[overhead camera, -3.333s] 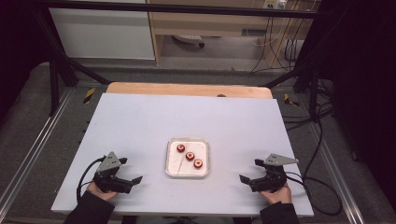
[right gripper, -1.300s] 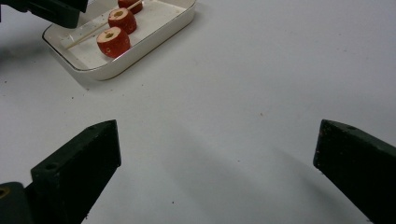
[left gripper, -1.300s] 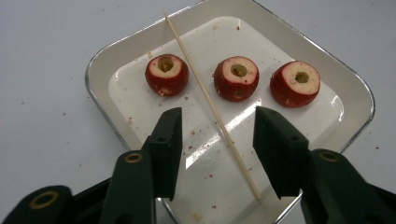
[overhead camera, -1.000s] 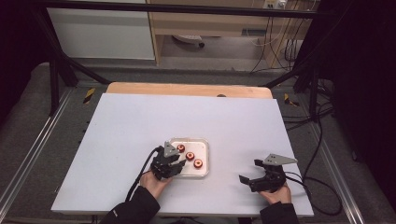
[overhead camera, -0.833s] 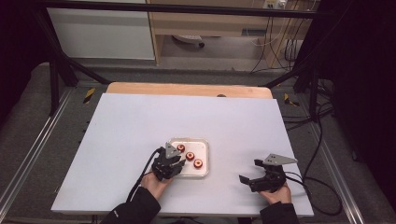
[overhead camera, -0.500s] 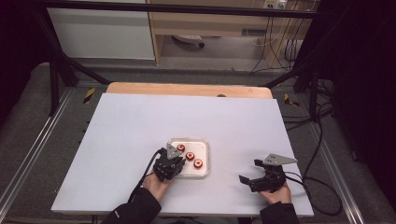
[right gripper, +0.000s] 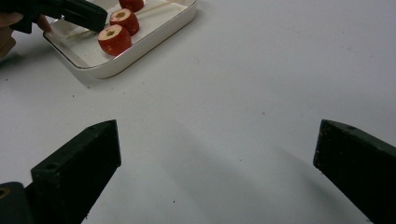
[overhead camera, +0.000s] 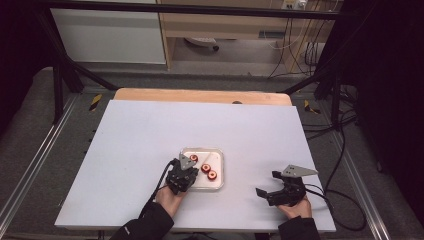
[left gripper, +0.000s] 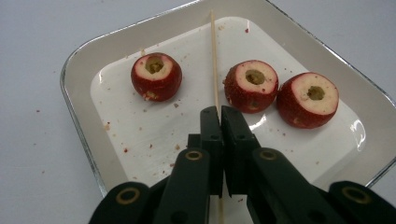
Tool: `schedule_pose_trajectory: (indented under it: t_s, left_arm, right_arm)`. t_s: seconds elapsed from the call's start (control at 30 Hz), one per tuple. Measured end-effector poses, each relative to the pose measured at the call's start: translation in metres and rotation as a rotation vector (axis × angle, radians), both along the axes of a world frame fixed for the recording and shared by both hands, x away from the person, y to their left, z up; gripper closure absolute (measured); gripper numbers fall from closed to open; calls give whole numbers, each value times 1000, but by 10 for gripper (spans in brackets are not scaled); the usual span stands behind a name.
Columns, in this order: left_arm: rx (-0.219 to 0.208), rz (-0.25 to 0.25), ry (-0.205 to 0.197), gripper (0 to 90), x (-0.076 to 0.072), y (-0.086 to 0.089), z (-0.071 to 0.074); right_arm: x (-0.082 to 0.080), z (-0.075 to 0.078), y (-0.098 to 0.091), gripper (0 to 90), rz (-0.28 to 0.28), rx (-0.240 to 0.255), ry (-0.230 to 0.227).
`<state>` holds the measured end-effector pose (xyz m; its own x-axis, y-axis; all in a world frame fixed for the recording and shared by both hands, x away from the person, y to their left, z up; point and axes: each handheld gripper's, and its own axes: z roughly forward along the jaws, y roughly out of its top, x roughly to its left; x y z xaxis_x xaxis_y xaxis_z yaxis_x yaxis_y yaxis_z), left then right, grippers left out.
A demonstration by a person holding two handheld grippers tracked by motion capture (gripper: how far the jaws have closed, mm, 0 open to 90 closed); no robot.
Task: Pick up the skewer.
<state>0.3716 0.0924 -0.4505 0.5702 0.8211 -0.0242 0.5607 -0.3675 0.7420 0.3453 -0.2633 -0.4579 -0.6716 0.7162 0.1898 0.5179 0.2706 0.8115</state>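
Note:
A white tray holds three red cored fruit pieces and a thin wooden skewer. My left gripper has just been closing, and its jaws now pinch the near end of the skewer. The skewer runs away between the left fruit and the middle one. From above, the left gripper sits over the tray's left half. My right gripper rests near the table's front right, open with nothing between its fingers, which the right gripper view also shows.
The tray lies in the front middle of a pale table. A wooden strip borders the far edge. Dark frame bars and cables stand beyond and to the right of the table.
My left hand came from the table's front left to the tray and has stayed there over the last second. The right hand has not moved.

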Motion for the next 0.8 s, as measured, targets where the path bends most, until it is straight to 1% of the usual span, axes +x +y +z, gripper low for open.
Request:
schedule_pose_trajectory:
  t_s: [0.13, 0.27, 0.4, 0.53, 0.67, 0.8]
  left_arm:
    - [-5, -5, -5, 881, 0, 1, 1]
    - [-29, -6, -24, 884, -1, 5, 5]
    - [-38, -9, -31, 885, -2, 9, 7]
    - [-63, -27, -41, 885, -3, 17, 13]
    - [-68, -40, -51, 885, -5, 21, 16]
    - [-80, -67, -55, 884, -6, 25, 19]
  right_arm:
    - [0, 0, 0, 14, 4, -6, -2]
    - [0, 0, 0, 14, 5, -6, -4]
    - [0, 0, 0, 14, 6, -7, -5]
    - [0, 0, 0, 15, 4, -4, -3]
    - [0, 1, 0, 16, 5, -6, -10]
    - [-1, 1, 1, 16, 7, -11, -15]
